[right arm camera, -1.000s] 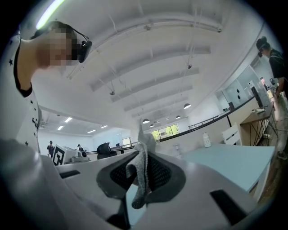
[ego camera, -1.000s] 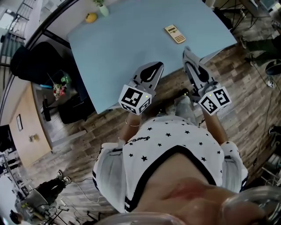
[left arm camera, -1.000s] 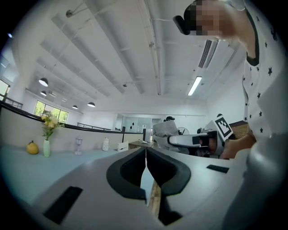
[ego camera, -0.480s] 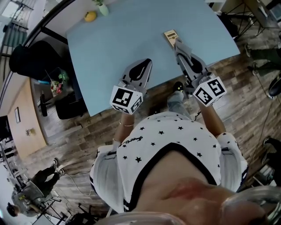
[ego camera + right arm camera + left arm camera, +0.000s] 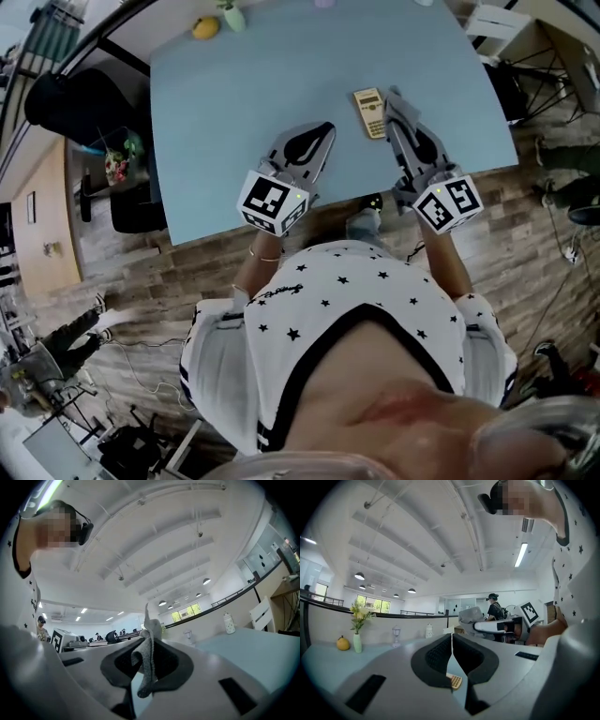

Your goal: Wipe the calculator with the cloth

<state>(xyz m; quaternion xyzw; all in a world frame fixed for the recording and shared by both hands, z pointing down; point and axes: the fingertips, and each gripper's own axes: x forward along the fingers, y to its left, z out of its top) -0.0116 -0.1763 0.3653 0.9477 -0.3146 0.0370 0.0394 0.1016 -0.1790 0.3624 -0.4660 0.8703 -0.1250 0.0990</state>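
A beige calculator (image 5: 369,112) lies on the light blue table (image 5: 253,94), near its front right part. My right gripper (image 5: 392,97) reaches over the table just right of the calculator, almost touching it. In the right gripper view it (image 5: 146,641) is shut on a grey cloth (image 5: 145,667) that hangs down between the jaws; the head view does not show the cloth. My left gripper (image 5: 324,129) hovers over the table's front edge, to the calculator's left. Its jaws (image 5: 452,644) are shut with nothing between them, and the calculator (image 5: 455,681) peeks out below them.
A yellow fruit (image 5: 205,27) and a small vase (image 5: 233,17) stand at the table's far left corner, also in the left gripper view as fruit (image 5: 343,643) and flower vase (image 5: 357,641). A black chair (image 5: 70,103) stands left of the table, a white chair (image 5: 497,23) to the right.
Both grippers have moved forward from the table's front edge onto the table. The right one has come up beside the calculator. Both stay shut.
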